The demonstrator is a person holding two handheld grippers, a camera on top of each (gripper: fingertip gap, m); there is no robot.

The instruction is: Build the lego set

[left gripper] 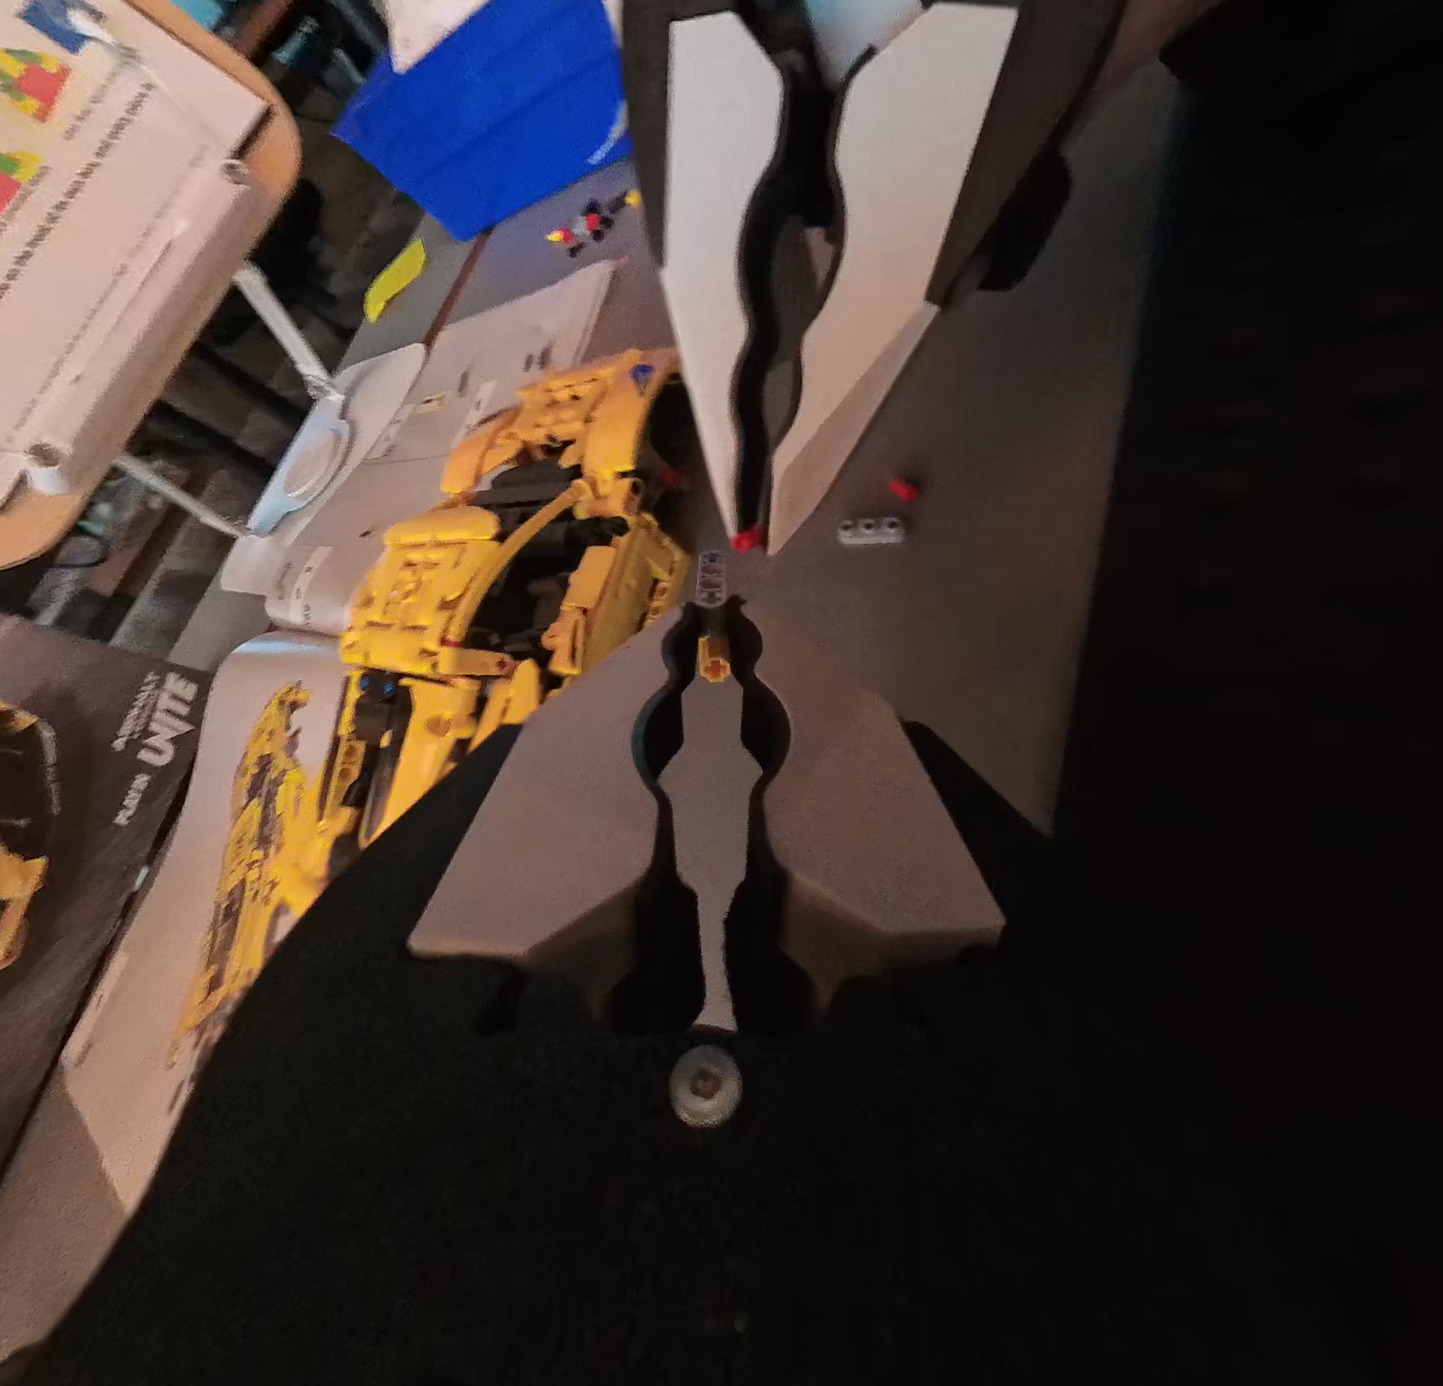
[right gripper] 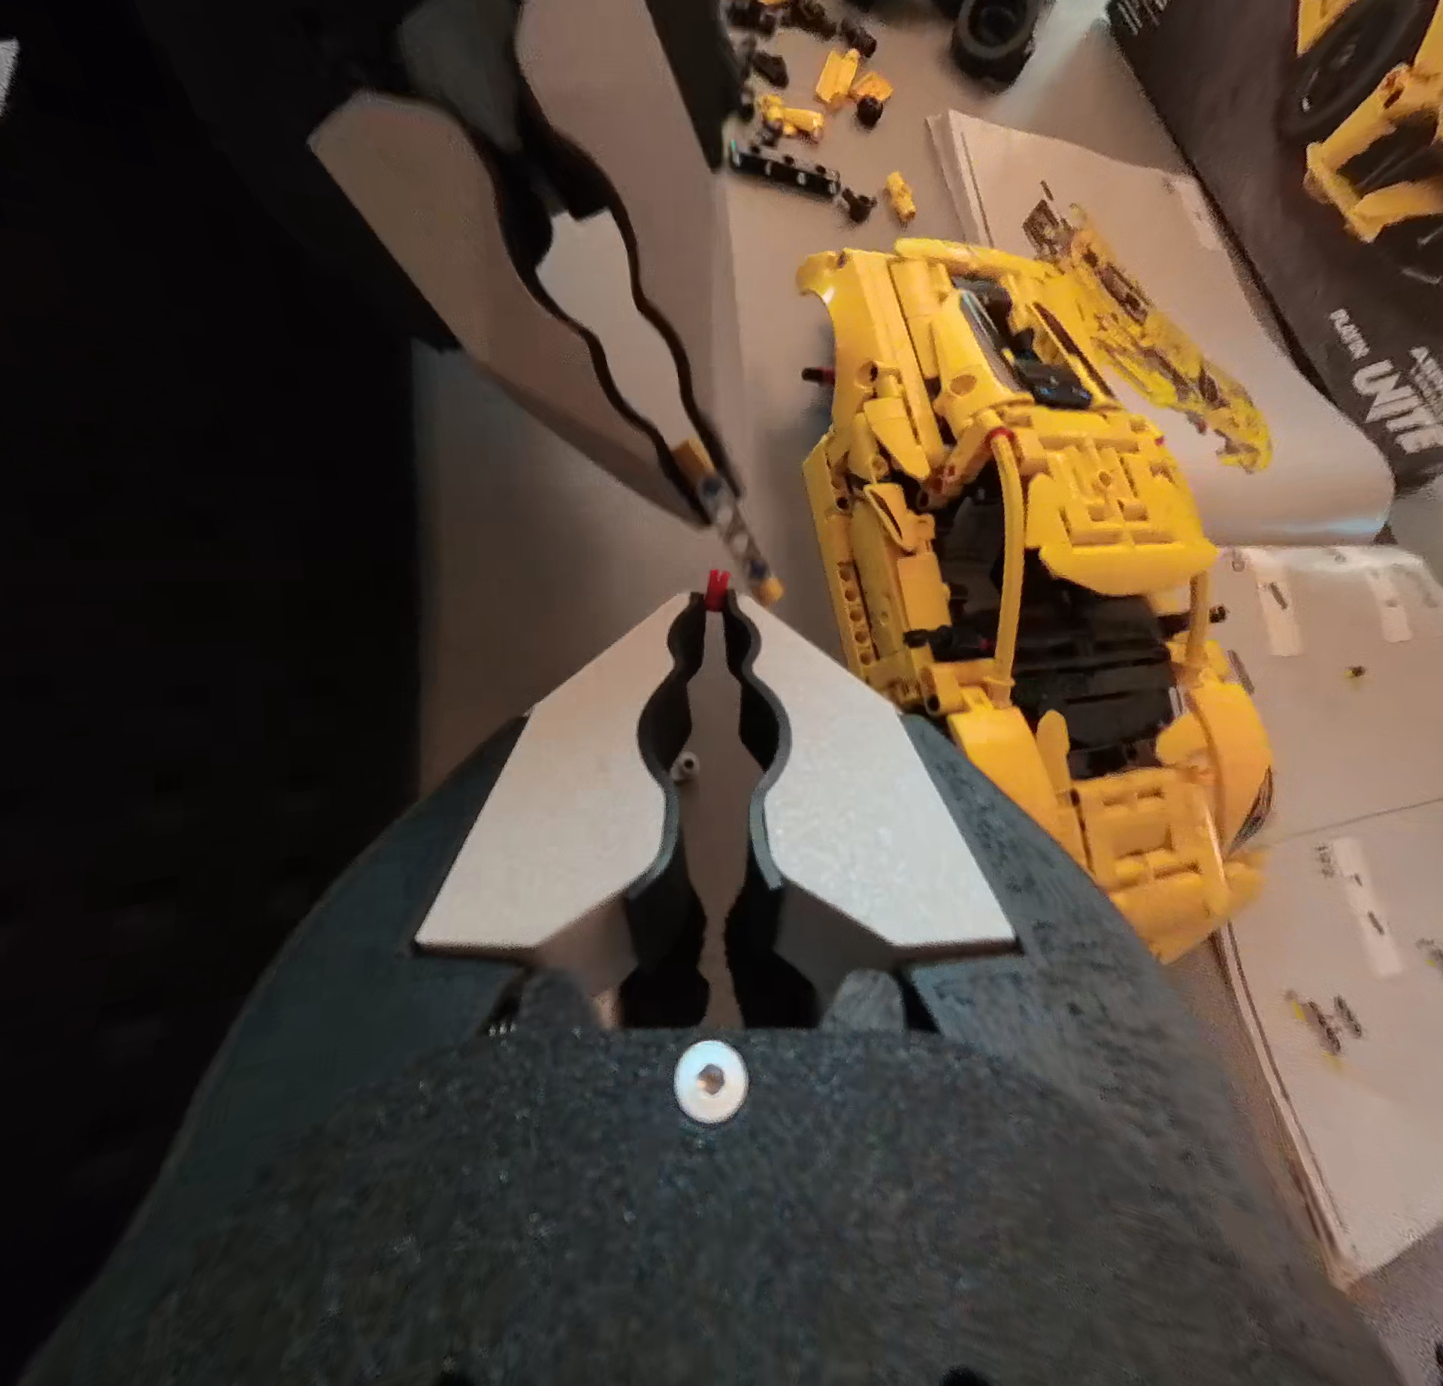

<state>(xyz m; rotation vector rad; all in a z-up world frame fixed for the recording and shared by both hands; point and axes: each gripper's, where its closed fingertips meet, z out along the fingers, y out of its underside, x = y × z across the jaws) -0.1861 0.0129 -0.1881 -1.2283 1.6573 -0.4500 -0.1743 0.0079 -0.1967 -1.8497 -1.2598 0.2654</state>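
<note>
Pinching red pin, right tool nearly touches grey beam.

Hobby workspace: table with manuals, blue bin.

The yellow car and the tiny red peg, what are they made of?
The yellow car looks like hard plastic bricks, smooth and slightly glossy, with pin holes and seams showing between the pieces. The red peg, pinched in the right tongs, looks like the same kind of plastic, but it is too small and blurred to be sure.
</note>
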